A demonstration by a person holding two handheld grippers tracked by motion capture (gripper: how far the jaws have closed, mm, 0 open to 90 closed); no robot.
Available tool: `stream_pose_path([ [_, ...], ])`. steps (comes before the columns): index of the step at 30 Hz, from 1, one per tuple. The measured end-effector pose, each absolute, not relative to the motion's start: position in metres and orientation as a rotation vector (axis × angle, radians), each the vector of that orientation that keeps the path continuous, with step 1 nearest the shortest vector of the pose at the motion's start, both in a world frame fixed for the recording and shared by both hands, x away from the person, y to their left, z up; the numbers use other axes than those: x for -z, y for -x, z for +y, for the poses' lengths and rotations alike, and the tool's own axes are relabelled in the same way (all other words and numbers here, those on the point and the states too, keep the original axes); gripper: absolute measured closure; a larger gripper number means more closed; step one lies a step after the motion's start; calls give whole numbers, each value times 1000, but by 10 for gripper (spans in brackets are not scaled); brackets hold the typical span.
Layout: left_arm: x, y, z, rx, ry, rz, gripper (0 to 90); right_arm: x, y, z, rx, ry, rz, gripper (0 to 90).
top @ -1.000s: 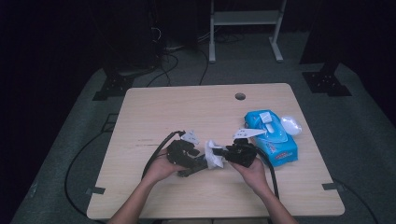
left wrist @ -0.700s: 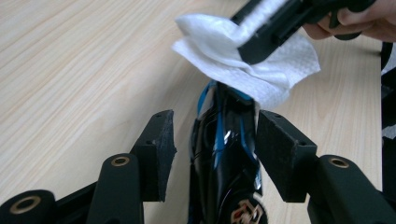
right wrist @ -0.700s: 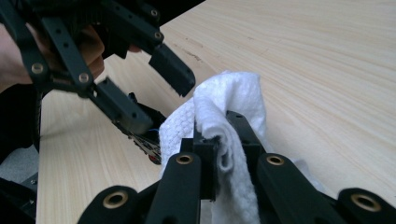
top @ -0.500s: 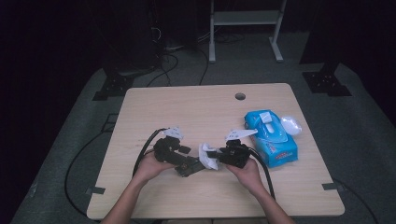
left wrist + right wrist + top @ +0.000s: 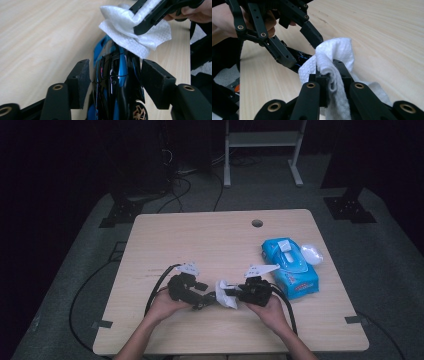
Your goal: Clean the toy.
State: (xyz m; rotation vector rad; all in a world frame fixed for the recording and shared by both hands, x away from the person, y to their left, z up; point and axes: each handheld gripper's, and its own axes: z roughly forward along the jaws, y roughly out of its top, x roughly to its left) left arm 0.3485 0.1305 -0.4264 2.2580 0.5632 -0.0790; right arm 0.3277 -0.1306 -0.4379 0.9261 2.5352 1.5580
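A small black and blue toy car lies on the table between the jaws of my left gripper. Those jaws have just been opening, and their pads stand slightly off the car's sides. My right gripper is shut on a folded white wipe. It holds the wipe against the car's front end. In the high view the left gripper and the right gripper face each other near the table's front edge, with the wipe between them.
A blue pack of wipes lies to the right of my right hand, with a white crumpled piece beside it. The wooden table has a cable hole near its far edge. Cables trail from both grippers.
The left gripper has shifted a little to the left and its jaws stand wider around the car. The right gripper and the wipe have stayed nearly in place.
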Motion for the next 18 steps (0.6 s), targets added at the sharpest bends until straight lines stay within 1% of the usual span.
stream_pose_path([
  [4, 433, -337, 122, 54, -2293, 538, 352, 442, -315, -136, -1541, -903, 2550, 829],
  [12, 446, -326, 106, -3, -2359, 498, 323, 448, -302, -141, -1446, -875, 2604, 828],
  [14, 448, -322, 103, -44, -2375, 475, 300, 445, -300, -144, -1450, -882, 2598, 829],
  [16, 448, -320, 101, -63, -2389, 463, 300, 440, -299, -150, -1484, -891, 2579, 829],
  [18, 446, -318, 102, -51, -2362, 446, 331, 433, -297, -157, -1500, -893, 2560, 830],
])
